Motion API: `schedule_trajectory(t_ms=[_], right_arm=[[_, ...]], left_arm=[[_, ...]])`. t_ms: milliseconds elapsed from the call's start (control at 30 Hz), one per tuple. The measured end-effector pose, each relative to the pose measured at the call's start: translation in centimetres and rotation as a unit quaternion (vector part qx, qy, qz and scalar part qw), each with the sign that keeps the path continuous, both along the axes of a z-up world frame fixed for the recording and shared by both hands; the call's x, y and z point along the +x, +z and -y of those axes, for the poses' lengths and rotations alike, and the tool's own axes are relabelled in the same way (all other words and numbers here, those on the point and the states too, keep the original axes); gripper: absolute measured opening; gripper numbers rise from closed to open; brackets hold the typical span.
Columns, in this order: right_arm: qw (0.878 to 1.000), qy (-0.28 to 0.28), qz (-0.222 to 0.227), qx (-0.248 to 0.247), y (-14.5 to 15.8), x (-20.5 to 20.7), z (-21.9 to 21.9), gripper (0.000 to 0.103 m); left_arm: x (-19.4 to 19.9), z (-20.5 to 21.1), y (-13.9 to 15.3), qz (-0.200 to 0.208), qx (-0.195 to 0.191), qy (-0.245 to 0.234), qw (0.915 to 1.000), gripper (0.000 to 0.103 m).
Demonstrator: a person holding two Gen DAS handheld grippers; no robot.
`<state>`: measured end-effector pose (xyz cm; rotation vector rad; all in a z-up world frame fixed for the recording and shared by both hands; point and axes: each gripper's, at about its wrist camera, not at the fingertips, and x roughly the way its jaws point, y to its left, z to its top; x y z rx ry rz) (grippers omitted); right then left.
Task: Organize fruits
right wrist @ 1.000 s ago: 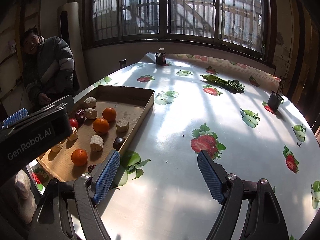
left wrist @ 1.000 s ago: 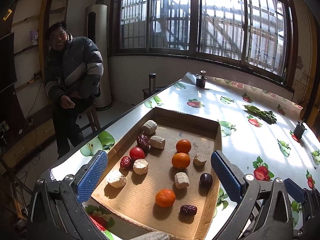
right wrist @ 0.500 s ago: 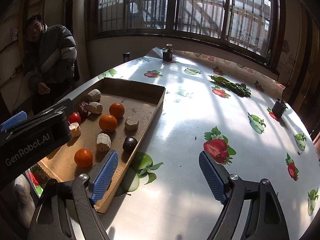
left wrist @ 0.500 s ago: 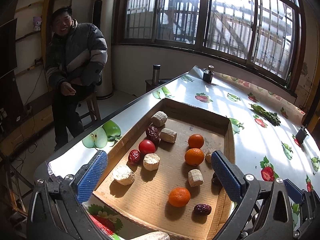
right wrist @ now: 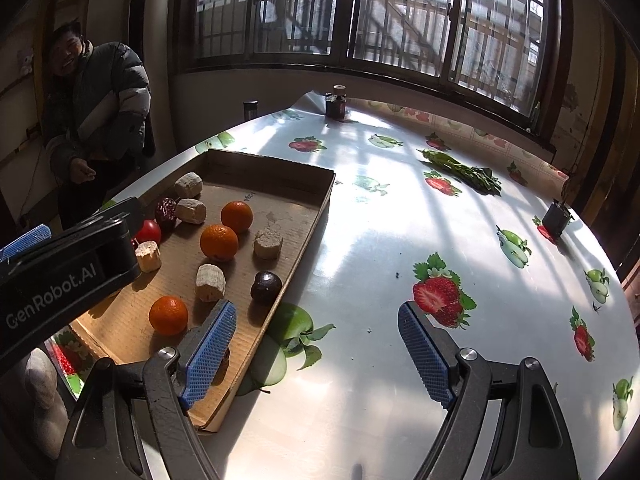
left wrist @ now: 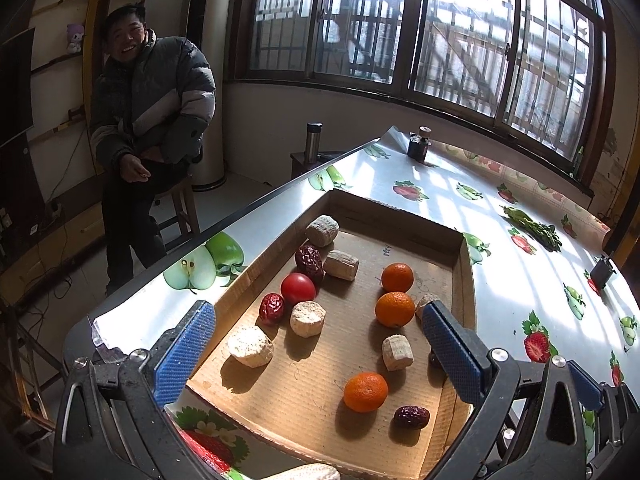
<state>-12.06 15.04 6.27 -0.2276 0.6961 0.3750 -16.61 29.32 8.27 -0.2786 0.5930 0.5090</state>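
Note:
A shallow cardboard tray [left wrist: 460, 236] lies on the table and holds fruit: three oranges, the nearest one [left wrist: 365, 391] at the front, a red tomato [left wrist: 298, 288], several dark red dates such as one [left wrist: 411, 417] at the front right, a dark plum [right wrist: 266, 287] and several pale cut chunks [left wrist: 251, 346]. My left gripper [left wrist: 316, 344] is open and empty above the tray's near end. My right gripper [right wrist: 316, 354] is open and empty over the tray's right rim [right wrist: 308, 236] and the bare tablecloth. The left gripper's body [right wrist: 68, 276] shows in the right wrist view.
The table has a shiny fruit-print cloth [right wrist: 440, 296]. A bunch of greens [right wrist: 464, 170], a small dark jar [right wrist: 336, 102] and a small black object [right wrist: 556, 218] stand on it. A person in a puffer jacket [left wrist: 148, 108] sits off the table's left edge.
Both grippers have moved forward and a little left, so the tray and fruit appear closer. Both stay open. No fruit has moved.

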Motion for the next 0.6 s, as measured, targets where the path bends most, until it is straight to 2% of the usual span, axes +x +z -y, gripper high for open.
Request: schedule_trajectory(t_ms=[600], right_arm=[[1.000, -0.003, -0.007, 0.004, -0.2, 0.3, 0.4, 0.087]], left_arm=[[0.4, 1.3, -0.3, -0.007, 0.006, -0.017, 0.9998, 0.103]])
